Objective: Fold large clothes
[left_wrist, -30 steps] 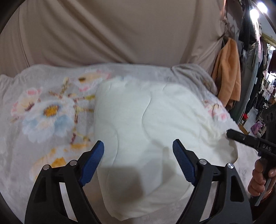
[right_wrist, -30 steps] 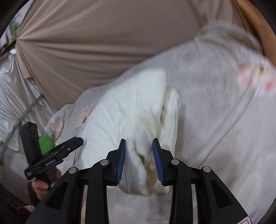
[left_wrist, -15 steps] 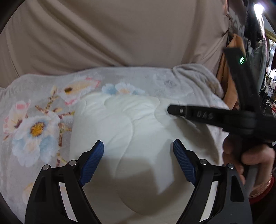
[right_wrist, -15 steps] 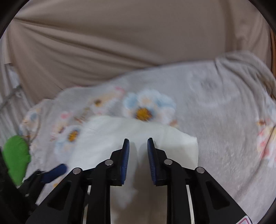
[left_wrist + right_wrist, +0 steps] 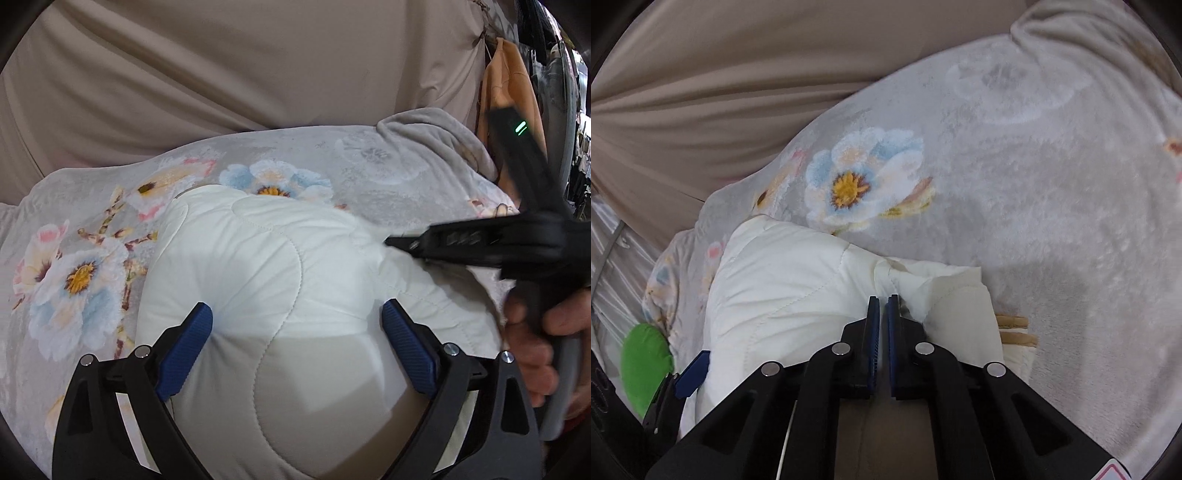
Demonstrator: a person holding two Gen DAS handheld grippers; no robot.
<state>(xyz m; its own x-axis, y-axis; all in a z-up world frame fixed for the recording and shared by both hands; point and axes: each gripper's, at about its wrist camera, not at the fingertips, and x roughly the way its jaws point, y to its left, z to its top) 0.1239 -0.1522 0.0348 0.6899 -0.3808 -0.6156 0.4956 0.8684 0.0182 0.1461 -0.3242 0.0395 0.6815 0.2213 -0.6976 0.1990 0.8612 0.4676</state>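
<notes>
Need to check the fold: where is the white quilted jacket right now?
The white quilted jacket lies bundled on the floral blanket, between the open left gripper fingers; the right gripper presses its right edge.

Right tool point(image 5: 882, 306) has closed onto the white garment point(image 5: 783, 280).

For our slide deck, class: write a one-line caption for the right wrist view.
Right hand-held gripper, nearly closed, at a fold of the white quilted garment on a floral blanket.

The right gripper point(image 5: 882, 306) is seen pressed together against the white quilted garment point(image 5: 783, 280) at six o'clock; a floral blanket point(image 5: 1015, 192) is spread toward one o'clock.
</notes>
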